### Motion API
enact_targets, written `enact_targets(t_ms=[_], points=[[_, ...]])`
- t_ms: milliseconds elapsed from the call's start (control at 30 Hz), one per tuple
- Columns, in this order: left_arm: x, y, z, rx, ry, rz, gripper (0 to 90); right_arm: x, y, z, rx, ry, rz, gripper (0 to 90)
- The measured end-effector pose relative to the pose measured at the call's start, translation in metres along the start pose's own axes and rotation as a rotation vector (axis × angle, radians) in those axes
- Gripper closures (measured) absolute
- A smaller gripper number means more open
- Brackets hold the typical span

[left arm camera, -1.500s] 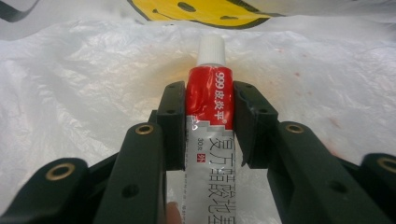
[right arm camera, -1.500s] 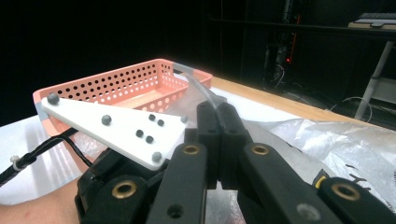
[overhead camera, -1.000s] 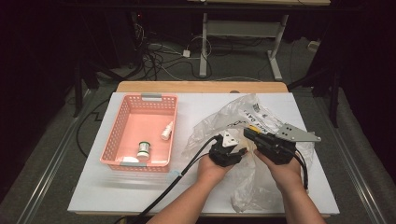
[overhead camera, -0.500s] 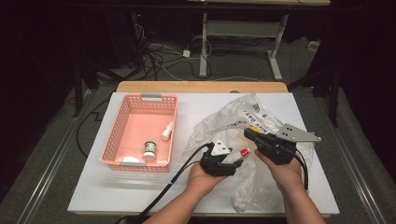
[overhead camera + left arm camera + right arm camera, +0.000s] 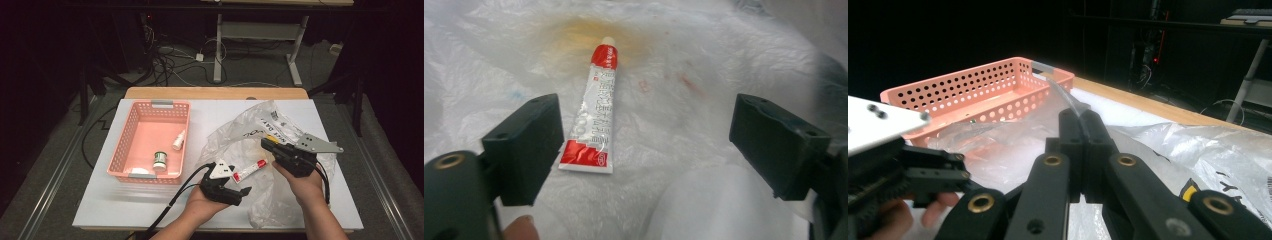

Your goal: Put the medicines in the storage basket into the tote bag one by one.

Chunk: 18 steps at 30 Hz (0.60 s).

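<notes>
Left tongs (image 5: 644,145): just opened wide, nothing gripped. Right tongs (image 5: 1083,135): pinched on plastic bag (image 5: 250,135). Red-white tube (image 5: 594,115): lying on bag; light, soft, likely slippery; best gripped mid-body.

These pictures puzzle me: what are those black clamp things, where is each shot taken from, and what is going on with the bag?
No robot here: a person holds a hand-worked clamp, called a gripper, in each hand. The overhead picture looks down on a white table. Each of the other two comes from a camera riding on one gripper, looking along its black jaws.

On the table stand a pink basket with a small white bottle and a little round tin inside, and beside it a crumpled clear plastic bag.

The right gripper is shut on a fold of that bag, lifting it. The left gripper has just been opening its jaws; they stand wide, touching nothing. Ahead of them a red and white tube lies on the plastic.
</notes>
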<state>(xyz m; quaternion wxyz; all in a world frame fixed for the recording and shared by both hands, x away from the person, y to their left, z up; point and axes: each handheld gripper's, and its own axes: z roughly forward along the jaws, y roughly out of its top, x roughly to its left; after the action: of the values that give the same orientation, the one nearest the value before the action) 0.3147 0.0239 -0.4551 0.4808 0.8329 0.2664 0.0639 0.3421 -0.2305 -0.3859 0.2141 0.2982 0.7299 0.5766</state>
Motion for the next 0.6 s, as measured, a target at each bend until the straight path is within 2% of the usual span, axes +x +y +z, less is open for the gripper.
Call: enact_targets(t_ms=[67, 100, 167, 233, 467, 533, 600], points=[[-0.001, 0.000, -0.005, 0.001, 0.005, 0.008, 9.8, 0.000, 0.000, 0.000, 0.001, -0.001, -0.001, 90.0], [-0.001, 0.001, -0.007, 0.001, 0.011, 0.003, 6.5, 0.000, 0.000, 0.000, 0.001, -0.001, -0.001, 90.0], [0.000, 0.001, -0.013, -0.006, -0.002, -0.015, 2.7, 0.000, 0.000, 0.000, 0.001, -0.001, -0.002, 90.0], [-0.001, 0.002, -0.019, -0.008, 0.003, -0.011, 0.0, 0.000, 0.000, -0.001, 0.001, -0.003, 0.000, 90.0], [-0.010, -0.001, -0.042, -0.027, 0.007, 0.024, 0.0, 0.000, -0.001, -0.001, 0.004, -0.004, -0.003, 90.0], [-0.010, -0.004, -0.048, -0.036, 0.012, 0.025, 0.0, 0.000, -0.001, -0.001, 0.002, -0.006, -0.004, 90.0], [-0.009, -0.008, -0.055, -0.056, 0.017, 0.005, 0.0, 0.000, -0.001, -0.001, 0.002, -0.008, -0.004, 90.0]])
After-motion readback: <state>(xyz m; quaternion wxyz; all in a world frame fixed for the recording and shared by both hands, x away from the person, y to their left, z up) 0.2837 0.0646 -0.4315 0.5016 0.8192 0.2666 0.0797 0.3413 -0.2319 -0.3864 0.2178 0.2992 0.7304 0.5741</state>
